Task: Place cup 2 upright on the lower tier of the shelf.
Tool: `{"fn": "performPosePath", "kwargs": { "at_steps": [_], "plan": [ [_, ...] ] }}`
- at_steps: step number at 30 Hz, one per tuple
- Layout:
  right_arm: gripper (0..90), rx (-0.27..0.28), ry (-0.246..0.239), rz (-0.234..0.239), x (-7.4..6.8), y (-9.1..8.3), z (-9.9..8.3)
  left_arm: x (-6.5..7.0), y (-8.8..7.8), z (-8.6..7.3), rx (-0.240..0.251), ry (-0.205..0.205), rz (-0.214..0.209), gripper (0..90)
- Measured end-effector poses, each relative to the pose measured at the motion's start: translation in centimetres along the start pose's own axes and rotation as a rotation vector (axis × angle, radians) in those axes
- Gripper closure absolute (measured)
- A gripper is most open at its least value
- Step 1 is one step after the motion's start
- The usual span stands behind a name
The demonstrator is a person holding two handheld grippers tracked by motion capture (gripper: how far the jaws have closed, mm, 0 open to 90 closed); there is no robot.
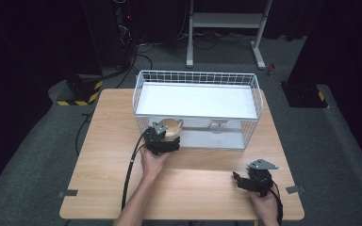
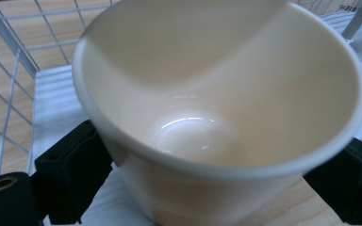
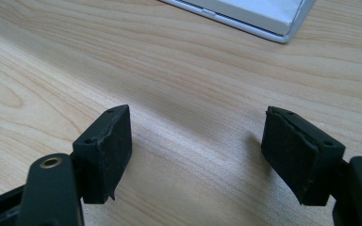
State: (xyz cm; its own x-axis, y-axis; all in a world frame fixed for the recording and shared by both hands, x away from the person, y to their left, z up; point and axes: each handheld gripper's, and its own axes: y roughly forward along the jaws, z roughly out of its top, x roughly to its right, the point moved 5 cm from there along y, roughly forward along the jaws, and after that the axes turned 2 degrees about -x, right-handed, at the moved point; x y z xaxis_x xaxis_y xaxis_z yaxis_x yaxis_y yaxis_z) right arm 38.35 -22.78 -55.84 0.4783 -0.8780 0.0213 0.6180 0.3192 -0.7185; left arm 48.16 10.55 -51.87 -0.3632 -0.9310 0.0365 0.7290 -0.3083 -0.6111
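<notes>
Item one: my left gripper (image 1: 166,140), at the front left opening of the wire basket (image 1: 259,101), just at its lower shelf. From above, my own gripper body covers most of what it carries; a tan rim and a handle peek out behind it. In the left gripper view my two black pads (image 2: 73,172) sit against opposite sides of the cream cup (image 2: 217,113), so I am clamped on it. The cup tilts, mouth toward the camera, glossy inside. Its base and handle are cut off there, and the right pad runs off the frame edge.

Item two: my right gripper (image 1: 245,181), low over the wooden table (image 1: 103,155) near its front right corner, well apart from the cup. In the right gripper view its pads (image 3: 106,150) stand wide with bare wood grain between them; nothing held. Whether the tips touch the wood I cannot tell.

Item three: the basket, white wire, two white shelves. Its corner shows at the top of the right gripper view, mostly cropped.

Item four: a small object (image 1: 218,124) on the lower shelf behind the wires, right of the cup, too small and too barred to identify.
</notes>
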Motion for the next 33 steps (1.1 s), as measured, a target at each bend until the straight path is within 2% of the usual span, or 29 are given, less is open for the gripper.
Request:
{"fn": "performPosePath", "kwargs": {
  "at_steps": [8, 11, 14, 16, 19, 23, 28, 33],
  "plan": [
    [25.0, -0.001, -0.001, 0.000, 0.0, 0.0, 0.0, -0.3, -1.1, -0.7, 0.000, -0.028, -0.012, 6.6],
    [25.0, 0.002, 0.000, 0.000, 0.0, 0.0, 0.0, -0.1, -1.5, -1.1, 0.003, -0.030, -0.024, 11.2],
    [24.7, 0.001, -0.001, 0.002, 0.0, 0.0, 0.0, -0.2, -1.7, -1.2, 0.015, 0.003, -0.005, 15.9],
    [24.7, 0.001, 0.001, 0.002, 0.0, 0.0, 0.0, -0.1, -1.6, -1.4, 0.003, -0.013, -0.020, 16.2],
    [24.7, 0.001, 0.001, 0.002, 0.0, 0.0, 0.0, 0.0, -1.5, -1.7, -0.008, 0.000, 0.004, 17.1],
    [24.6, 0.001, 0.001, 0.002, 0.0, 0.0, 0.0, 0.1, -1.4, -1.8, -0.007, -0.008, 0.007, 20.2],
    [24.6, 0.000, 0.001, 0.003, 0.0, 0.0, 0.0, 0.1, -1.0, -1.5, -0.011, 0.002, 0.014, 23.9],
    [24.6, 0.000, 0.001, 0.001, 0.0, 0.0, 0.0, 0.1, -0.6, -1.4, -0.007, -0.016, 0.018, 28.7]
  ]
}}
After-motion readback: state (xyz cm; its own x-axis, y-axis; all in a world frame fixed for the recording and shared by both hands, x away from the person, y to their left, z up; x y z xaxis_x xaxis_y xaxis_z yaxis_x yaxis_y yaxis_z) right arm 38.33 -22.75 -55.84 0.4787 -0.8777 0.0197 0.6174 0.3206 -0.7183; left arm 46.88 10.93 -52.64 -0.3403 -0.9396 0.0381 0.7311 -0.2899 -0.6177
